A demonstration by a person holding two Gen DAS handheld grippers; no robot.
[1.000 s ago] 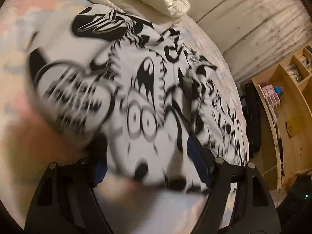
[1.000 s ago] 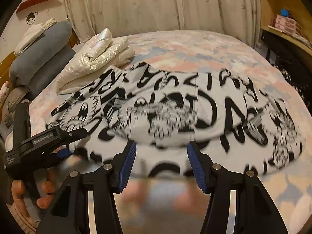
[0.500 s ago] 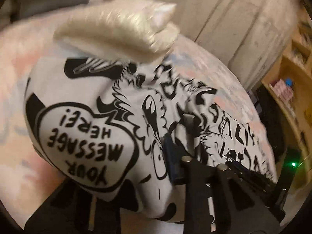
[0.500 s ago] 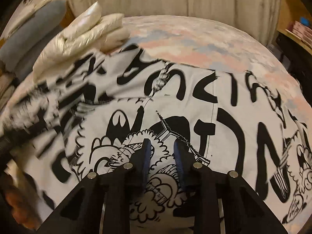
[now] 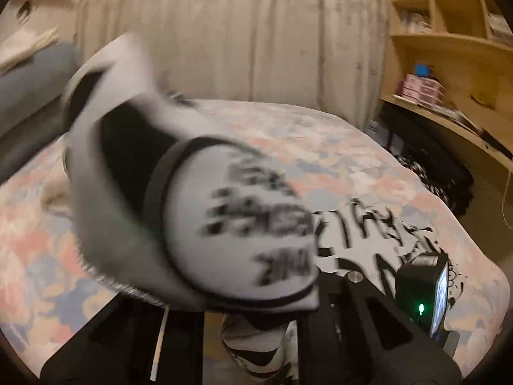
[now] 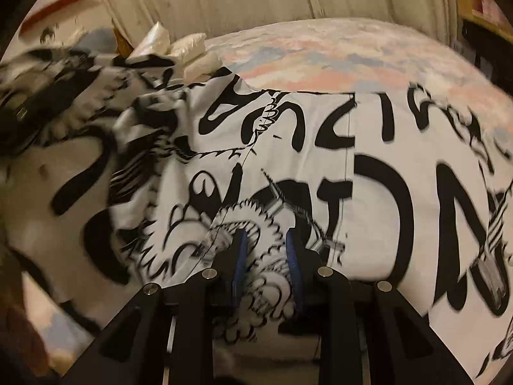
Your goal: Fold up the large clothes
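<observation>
Mid-fold on the printed garment [image 6: 368, 166], spread over the bed [image 6: 336, 54]. Right gripper [image 6: 264, 253] clenched on a bunch of cloth between its jaws; left gripper [image 5: 256, 327] closing on a raised flap draped ahead of its jaws. Next, probably: carry flap across, lay flat.

Wall: pale pleated curtain [image 5: 243, 32] spans the upper centre.
Right edge: light wooden shelving unit [image 5: 449, 32].
Centre: bed with pastel pink-and-blue patterned cover [image 5: 336, 154].
Upper left: grey bolster cushion [image 5: 29, 83].
Light: warm, dim.
</observation>
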